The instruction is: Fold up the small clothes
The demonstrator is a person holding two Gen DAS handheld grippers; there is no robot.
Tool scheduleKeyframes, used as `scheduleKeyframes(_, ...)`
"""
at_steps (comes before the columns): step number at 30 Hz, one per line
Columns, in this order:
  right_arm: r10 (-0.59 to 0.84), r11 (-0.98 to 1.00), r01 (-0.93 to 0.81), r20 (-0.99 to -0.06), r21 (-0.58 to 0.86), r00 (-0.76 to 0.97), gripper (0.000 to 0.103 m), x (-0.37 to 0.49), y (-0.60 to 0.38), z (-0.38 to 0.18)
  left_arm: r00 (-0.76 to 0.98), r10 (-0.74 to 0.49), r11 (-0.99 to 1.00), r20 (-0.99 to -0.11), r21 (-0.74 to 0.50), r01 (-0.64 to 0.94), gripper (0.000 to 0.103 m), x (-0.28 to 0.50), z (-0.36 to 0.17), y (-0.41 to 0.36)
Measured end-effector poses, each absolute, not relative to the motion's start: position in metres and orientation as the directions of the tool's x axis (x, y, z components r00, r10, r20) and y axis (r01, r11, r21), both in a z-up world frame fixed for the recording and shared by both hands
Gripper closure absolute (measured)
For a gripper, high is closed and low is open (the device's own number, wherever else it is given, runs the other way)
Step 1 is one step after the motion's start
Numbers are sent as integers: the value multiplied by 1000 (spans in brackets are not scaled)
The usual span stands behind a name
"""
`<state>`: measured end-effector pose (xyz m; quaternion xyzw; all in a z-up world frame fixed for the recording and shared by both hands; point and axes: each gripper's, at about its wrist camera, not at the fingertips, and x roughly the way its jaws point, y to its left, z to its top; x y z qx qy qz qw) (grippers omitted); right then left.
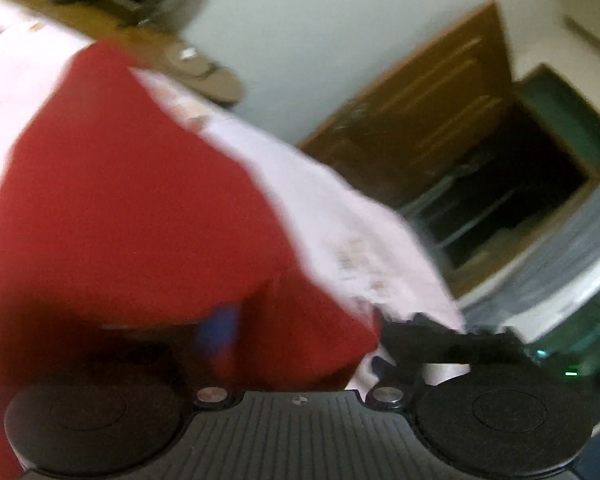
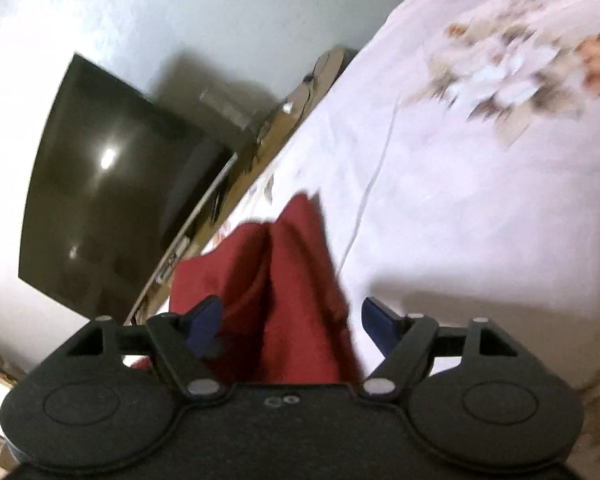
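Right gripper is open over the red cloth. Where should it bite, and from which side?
Take the raised ridge of the red cloth lying between the right gripper fingers, coming straight forward along them. The fold stands up off the bedsheet, probably enough to pinch.

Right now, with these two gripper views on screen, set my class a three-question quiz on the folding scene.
1. True or false: the right gripper is open, with the red cloth between its blue fingers.
2. Which does the cloth lie on? A) a bare wooden floor B) a white flowered sheet C) a metal tray
3. Fill in: the dark screen hangs on the ____.

Key: 1 true; 2 B; 3 wall.
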<state>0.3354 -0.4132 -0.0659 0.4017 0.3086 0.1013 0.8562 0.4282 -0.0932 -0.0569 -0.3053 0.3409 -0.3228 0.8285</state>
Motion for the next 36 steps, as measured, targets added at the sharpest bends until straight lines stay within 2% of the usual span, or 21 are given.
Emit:
scheduleKeyframes(2, 425, 655, 52, -425, 754, 799, 27, 330, -416, -58, 587, -743, 601, -321, -705, 375, 9, 413, -35, -87)
scheduleKeyframes(5, 478, 628, 7, -393, 778, 785, 27, 328, -410, -51, 653, -696, 630, -298, -690, 357, 9, 402, -21, -52)
scheduleKeyframes(8, 554, 601, -28, -390, 799, 736, 26, 341, -393, -54, 737, -563, 728, -374, -647, 228, 9, 397, -24, -14)
scheduleKeyframes(12, 583, 621, -23, -441, 784, 682, 25, 366, -367, -66, 742, -435, 794, -509, -606, 49, 9, 404, -46, 32)
scheduleKeyframes(17, 640, 614, -37, -471, 788, 607, 21, 392, -347, -79, 725, -382, 838, -573, -546, 10, 9, 399, -64, 40)
scheduleKeyframes(20, 618, 685, -64, -533, 726, 578, 19, 406, -330, -78, 709, -351, 875, -612, -484, 16, 9, 400, -70, 30)
scheduleKeyframes(23, 529, 802, -114, -608, 587, 592, 33, 411, -313, -68, 719, -355, 873, -597, -487, 27, 9, 410, -70, 35)
scheduleKeyframes(25, 437, 885, -164, -654, 436, 617, 68, 409, -302, -59, 725, -349, 879, -594, -475, 34, 9, 408, -64, 32)
scheduleKeyframes(26, 407, 907, -192, -662, 375, 629, 78, 407, -297, -56, 725, -352, 880, -591, -473, 42, 9, 410, -62, 31)
scheduleKeyframes(27, 391, 918, -222, -661, 327, 641, 82, 404, -294, -51, 728, -355, 881, -587, -470, 50, 9, 414, -60, 27)
scheduleKeyframes(29, 376, 926, -284, -630, 247, 680, 85, 394, -292, -38, 747, -369, 880, -553, -467, 88, 9, 432, -55, 12)
scheduleKeyframes(32, 400, 916, -311, -545, 251, 737, 85, 379, -308, -16, 754, -390, 886, -529, -439, 151, 9, 440, -42, -1)
scheduleKeyframes(34, 397, 916, -289, -519, 279, 757, 85, 375, -325, -14, 746, -381, 906, -547, -380, 185, 9, 441, -38, -12)
scheduleKeyframes(36, 390, 915, -242, -553, 323, 736, 85, 380, -338, -33, 709, -363, 924, -605, -331, 191, 9, 451, -44, -23)
